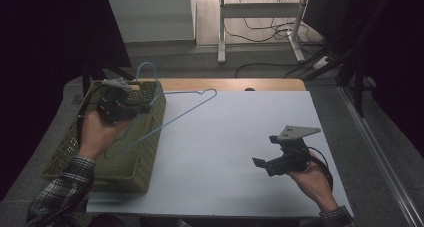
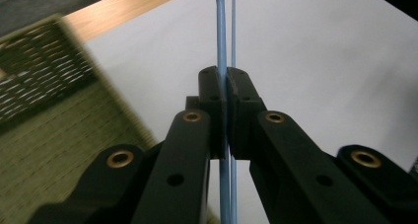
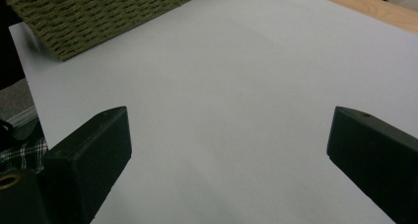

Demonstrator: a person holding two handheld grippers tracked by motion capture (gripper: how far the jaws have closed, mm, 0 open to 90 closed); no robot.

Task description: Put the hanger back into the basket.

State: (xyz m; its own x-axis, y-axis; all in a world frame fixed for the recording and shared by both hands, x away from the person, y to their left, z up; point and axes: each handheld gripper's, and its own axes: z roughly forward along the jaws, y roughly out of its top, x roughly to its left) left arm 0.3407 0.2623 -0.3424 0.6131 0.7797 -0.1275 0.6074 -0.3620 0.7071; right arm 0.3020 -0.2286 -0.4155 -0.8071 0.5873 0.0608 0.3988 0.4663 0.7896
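Over the left side of the counter [image 1: 240, 137] sits one woven green basket [image 1: 145, 152], and above it the left gripper [image 1: 145, 108] is clamped tight on a light-blue wire hanger [image 1: 187, 110]. From the high view I count one hanger, though a second blue hook [image 1: 148, 67] rises behind the basket and I cannot tell what it belongs to. The left gripper view shows two thin blue wires [image 2: 226, 31] running side by side between the closed jaws, with the basket [image 2: 54, 130] blurred at the left. The right gripper [image 1: 265, 152] hangs over the bare white surface, well apart from the hanger, jaws spread wide and holding nothing; its own view shows a basket corner [image 3: 88, 17] and a plaid sleeve [image 3: 22, 152] cut off at the edge.
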